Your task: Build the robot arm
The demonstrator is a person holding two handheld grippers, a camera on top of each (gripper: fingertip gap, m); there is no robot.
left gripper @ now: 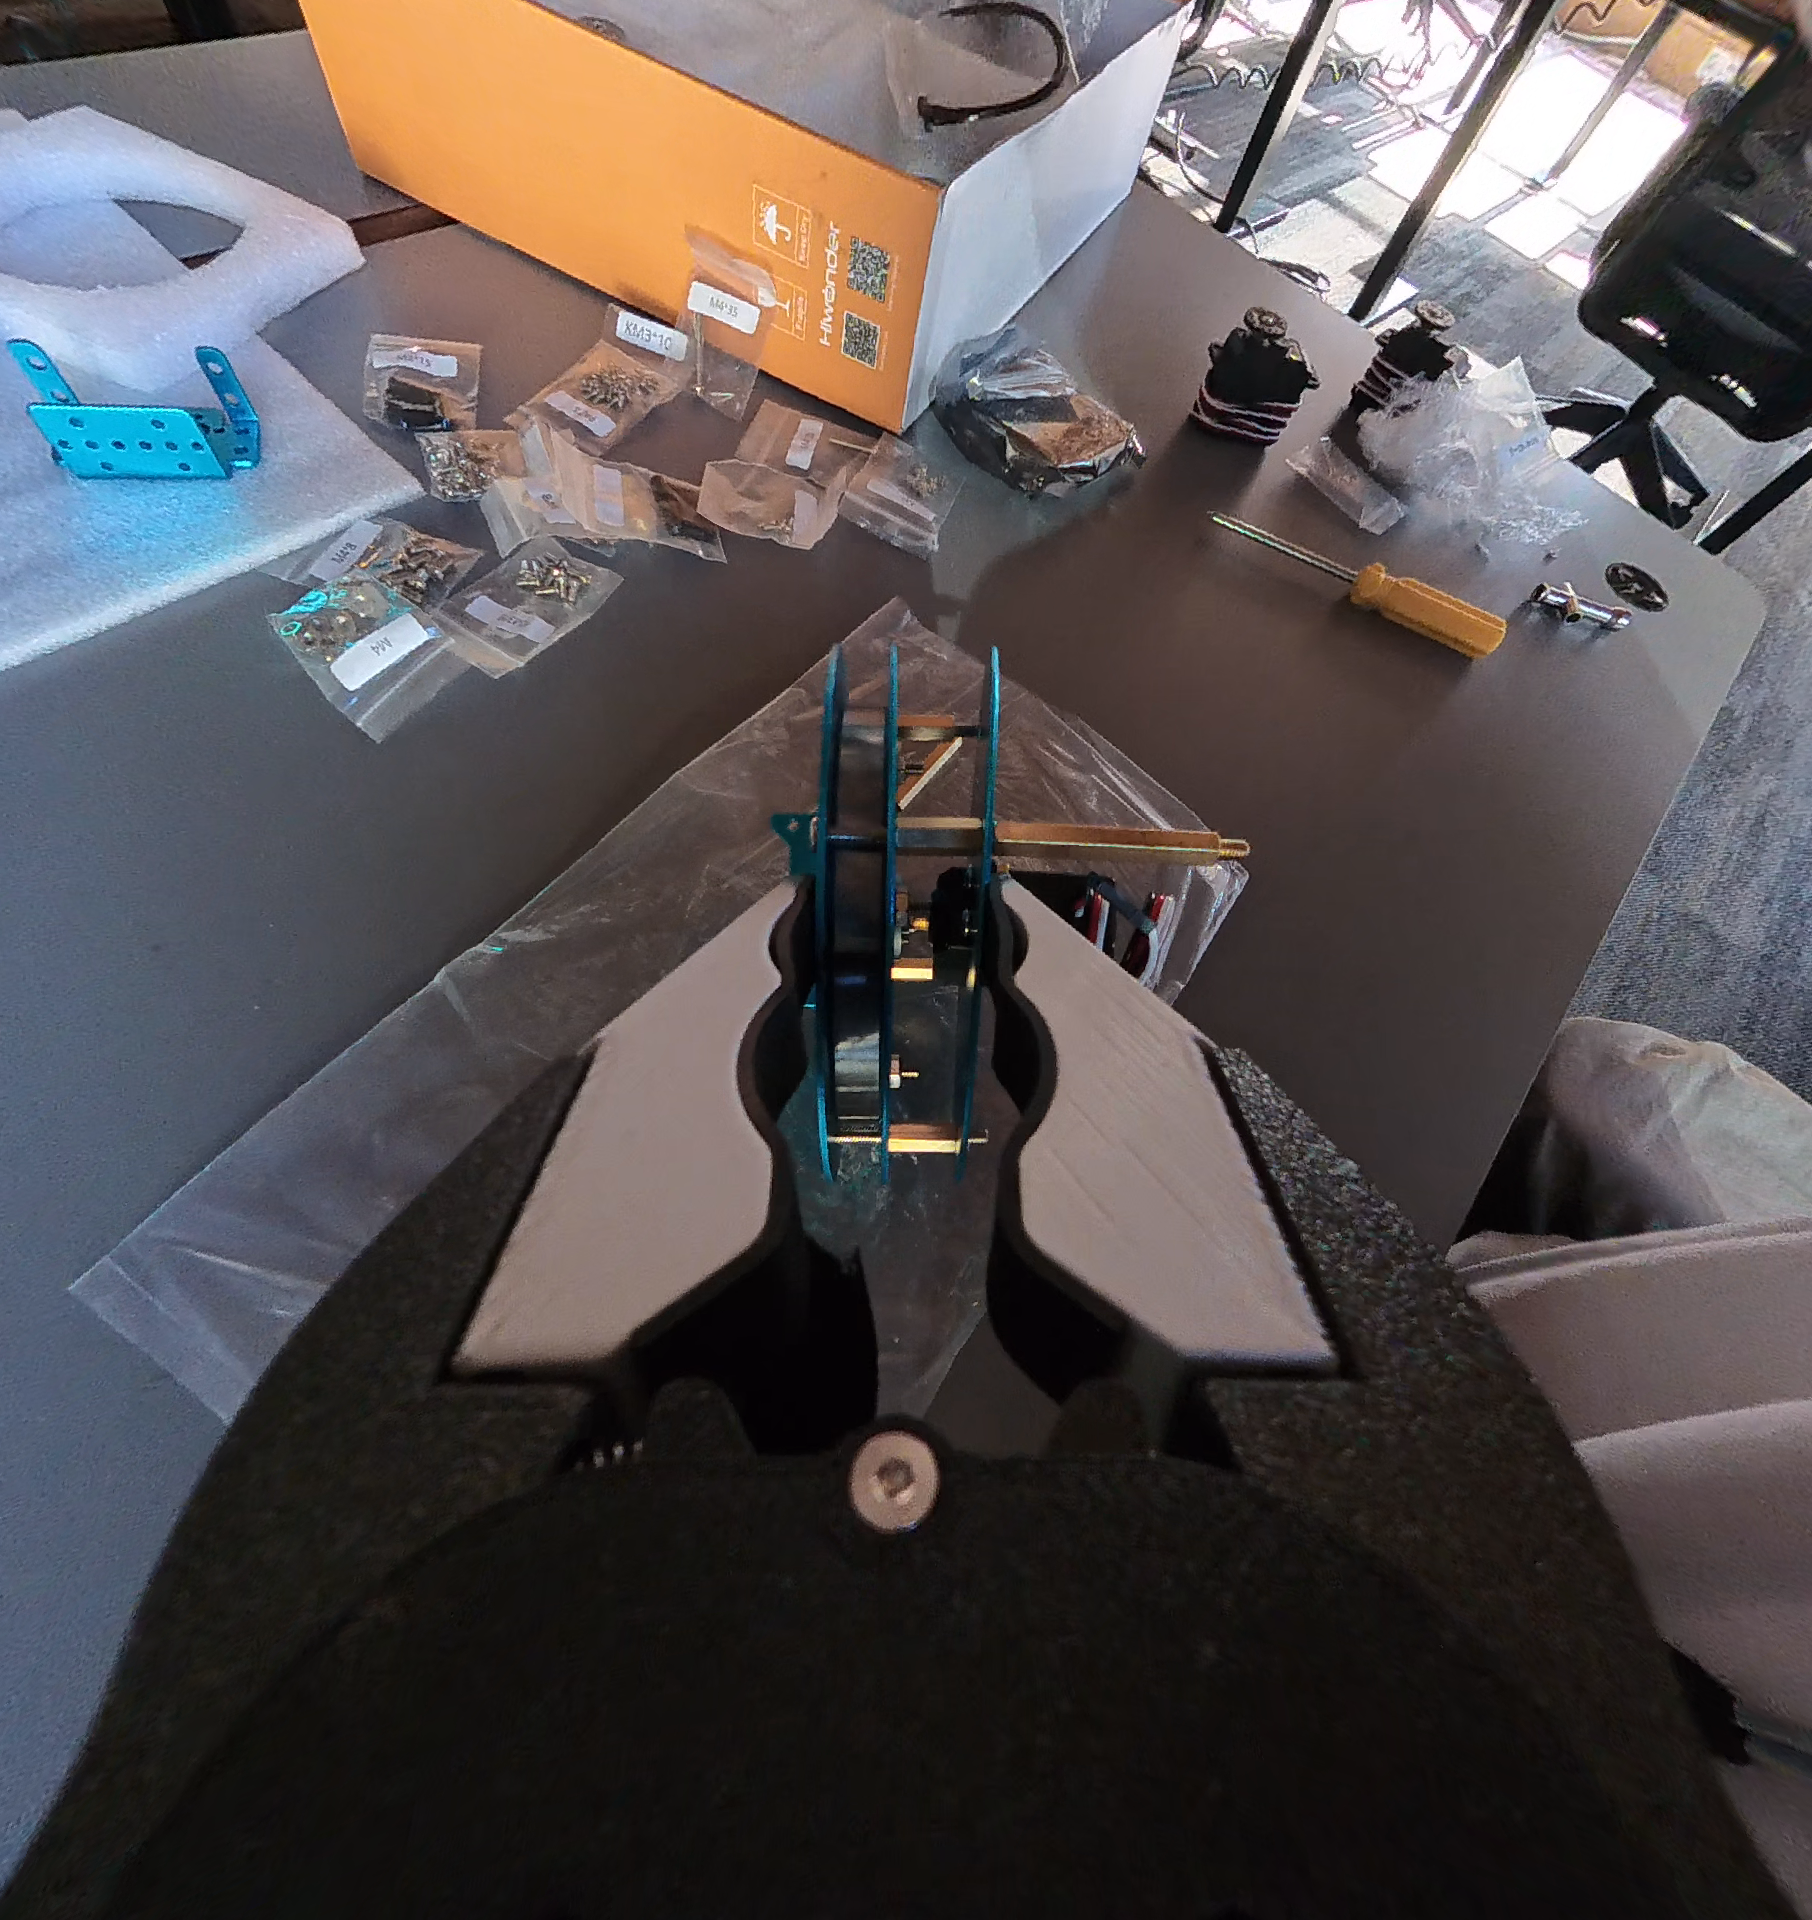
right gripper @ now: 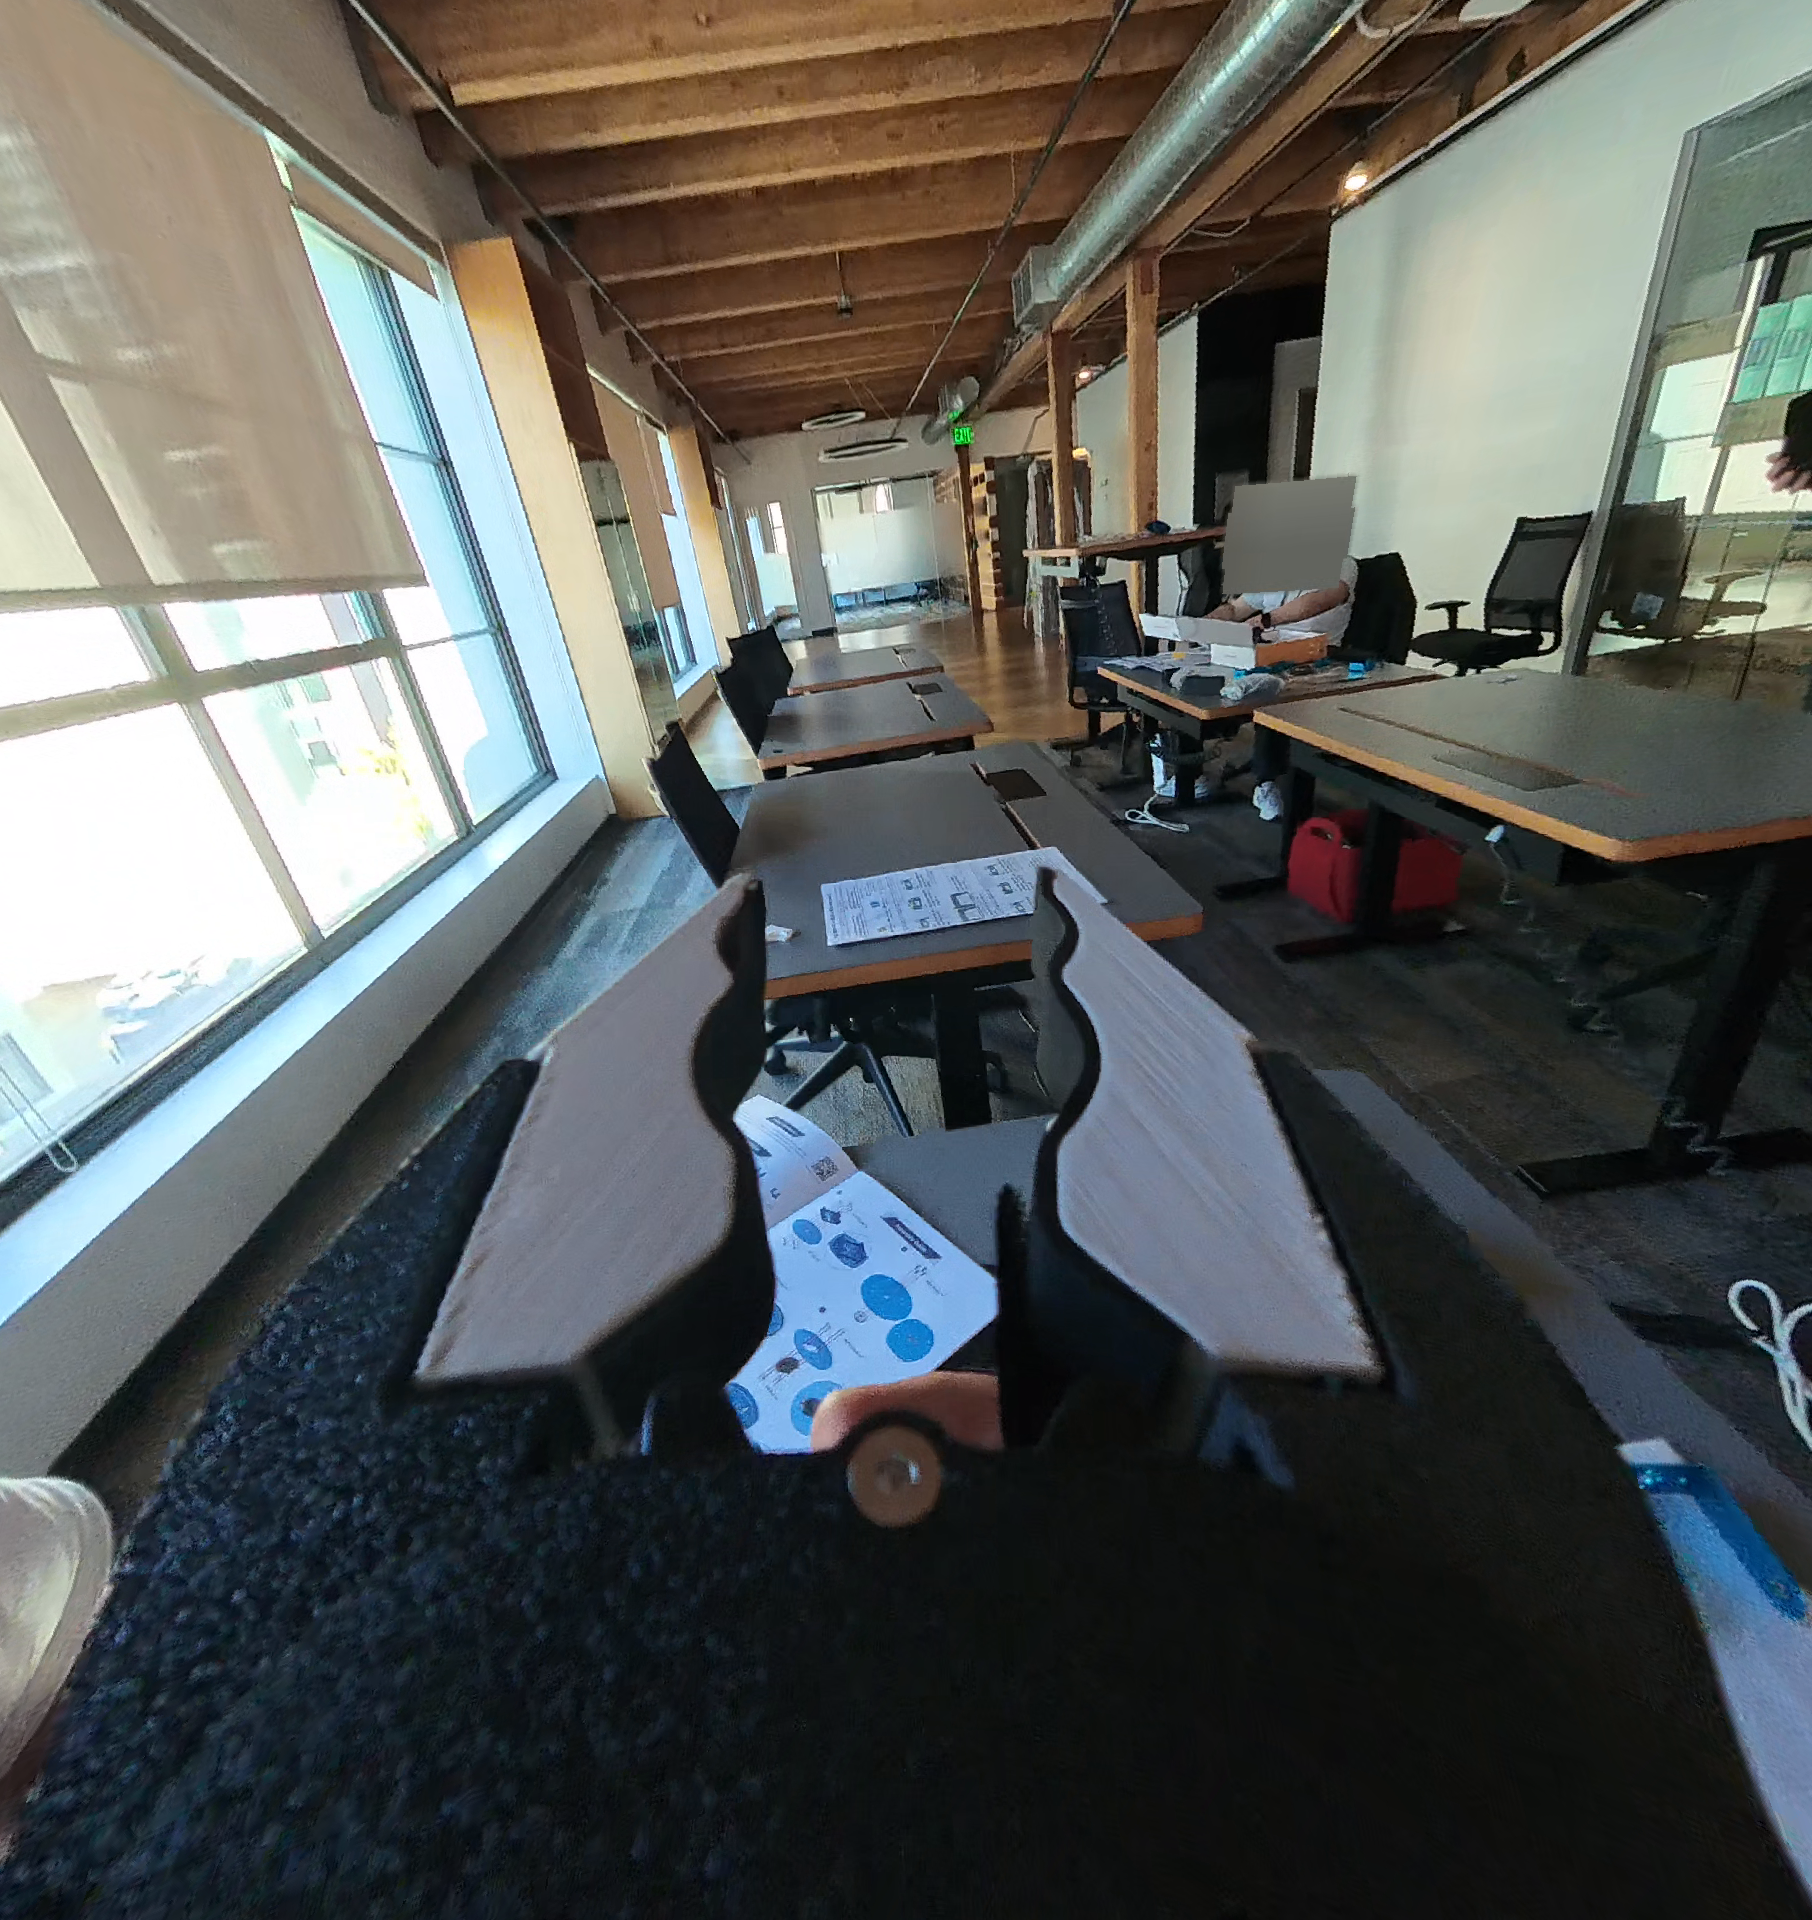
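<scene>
Blue disc assembly [left gripper: 907,914], three thin round plates joined by brass standoffs, stands on edge between the fingers of the left claw [left gripper: 900,883], which is closed on it, the two fingers pressing the outer plates. One long brass rod [left gripper: 1120,844] sticks out sideways from the assembly toward the right. Under it a clear plastic bag [left gripper: 466,1091] lies flat on the grey tabletop [left gripper: 1349,935]. Beyond the bag, a cluster of small screw packets [left gripper: 528,488] is scattered near an orange cardboard box [left gripper: 621,156]. At far left a blue perforated bracket [left gripper: 138,426] sits on white foam sheeting [left gripper: 102,239]. To the right lie a yellow-handled screwdriver [left gripper: 1401,603], a small metal wrench [left gripper: 1577,608] just beside its handle end, and farther back two black servos [left gripper: 1250,379] wound with wire, standing near each other.

The right claw [right gripper: 897,904] is raised and points down a long office room; its fingers are spread apart with nothing between them. Below the gap shows a printed instruction sheet [right gripper: 881,1288] with blue round figures, and a fingertip [right gripper: 912,1403] at its lower edge. Further off, another printed sheet [right gripper: 933,894] lies on a neighbouring desk [right gripper: 881,821]. A seated person [right gripper: 1286,613] works at a distant desk
</scene>
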